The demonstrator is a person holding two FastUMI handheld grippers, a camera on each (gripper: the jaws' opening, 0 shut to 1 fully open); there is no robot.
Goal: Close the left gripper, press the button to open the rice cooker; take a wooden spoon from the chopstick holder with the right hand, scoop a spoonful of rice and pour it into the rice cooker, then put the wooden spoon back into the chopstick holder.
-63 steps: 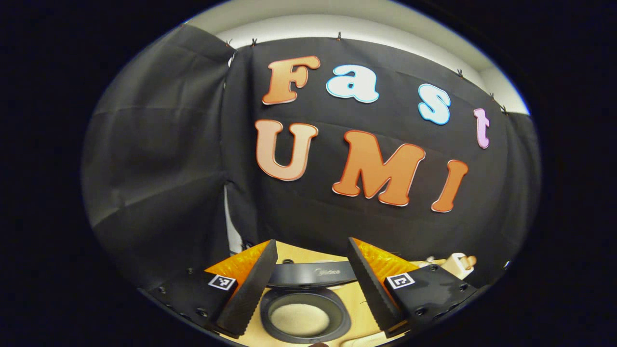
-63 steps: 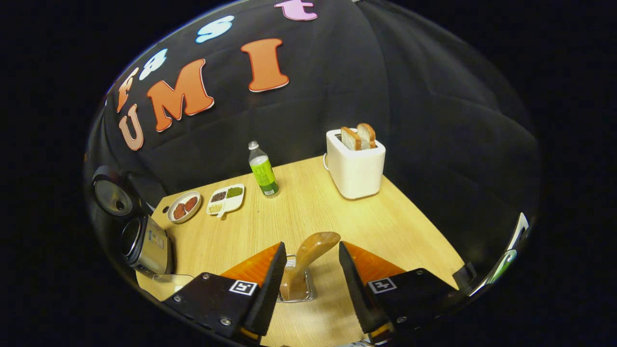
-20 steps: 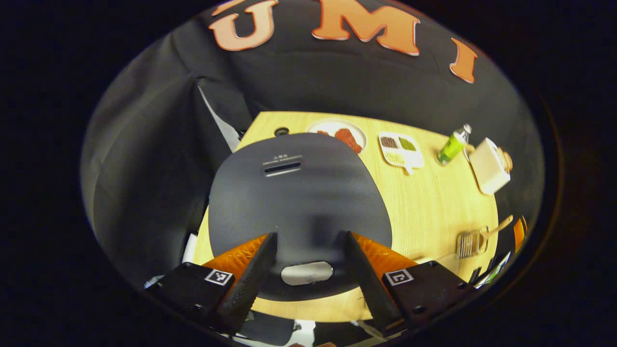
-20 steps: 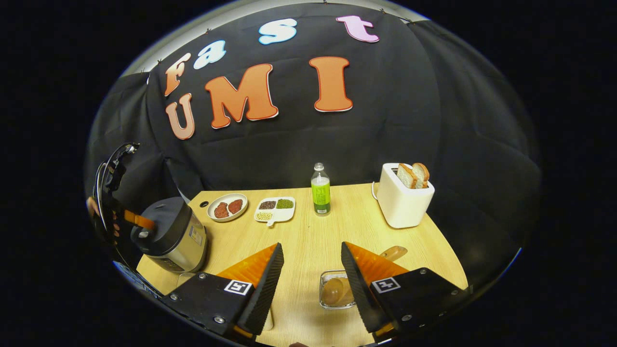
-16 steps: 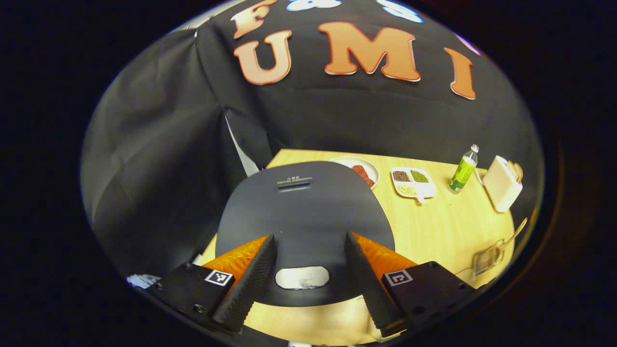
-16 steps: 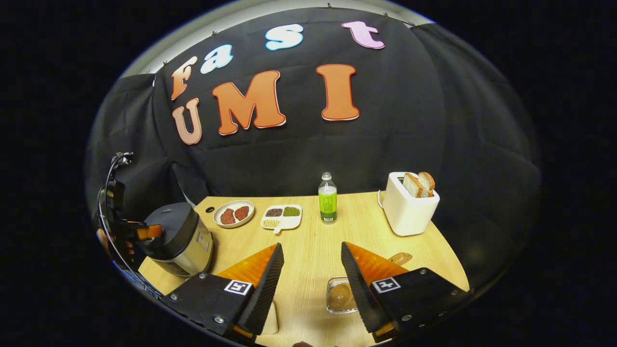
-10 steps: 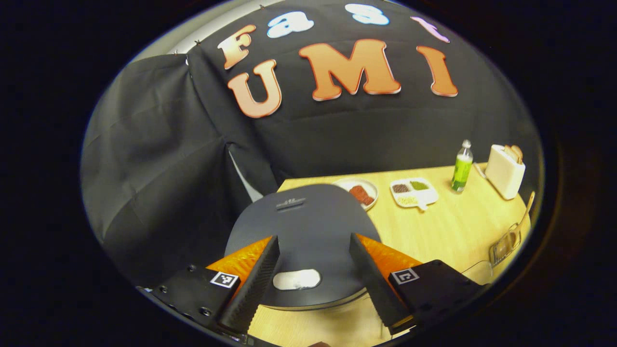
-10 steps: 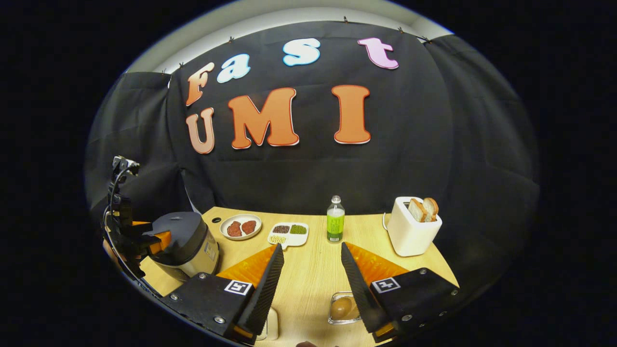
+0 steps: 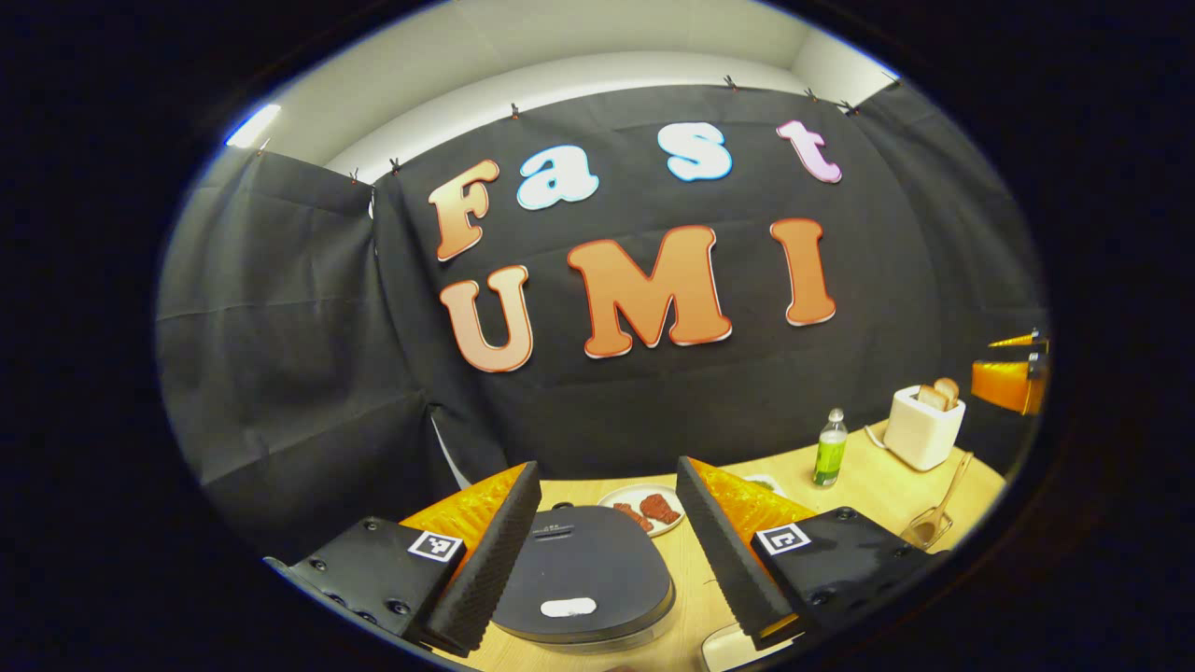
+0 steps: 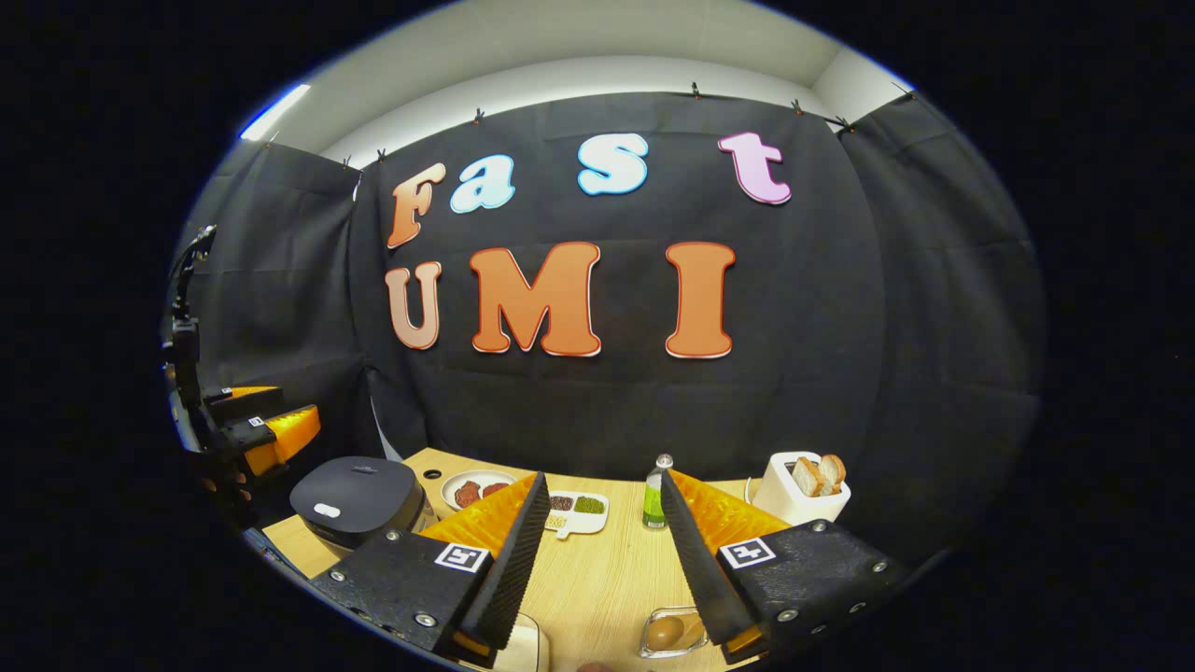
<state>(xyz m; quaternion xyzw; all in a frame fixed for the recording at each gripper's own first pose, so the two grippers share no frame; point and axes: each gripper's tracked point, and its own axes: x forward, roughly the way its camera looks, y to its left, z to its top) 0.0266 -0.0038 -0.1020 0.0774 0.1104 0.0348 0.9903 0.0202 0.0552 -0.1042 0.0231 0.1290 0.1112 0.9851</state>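
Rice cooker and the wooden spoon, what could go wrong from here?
The rice cooker lid is shut and the left tool hangs open above it; left open, it could straddle the button instead of pressing it. The wooden spoon leans out of its holder near the table edge; a clumsy grab might tip it.

You stand in staged recording booth, not real kitchen. Black cloth hangs clipped along top edge, walling off back and sides; plain pale room wall shows above it. Light wooden table carries kitchen props: rice cooker with lid down, white toaster with two bread slices, green-labelled bottle, plate of meat, divided snack dish.
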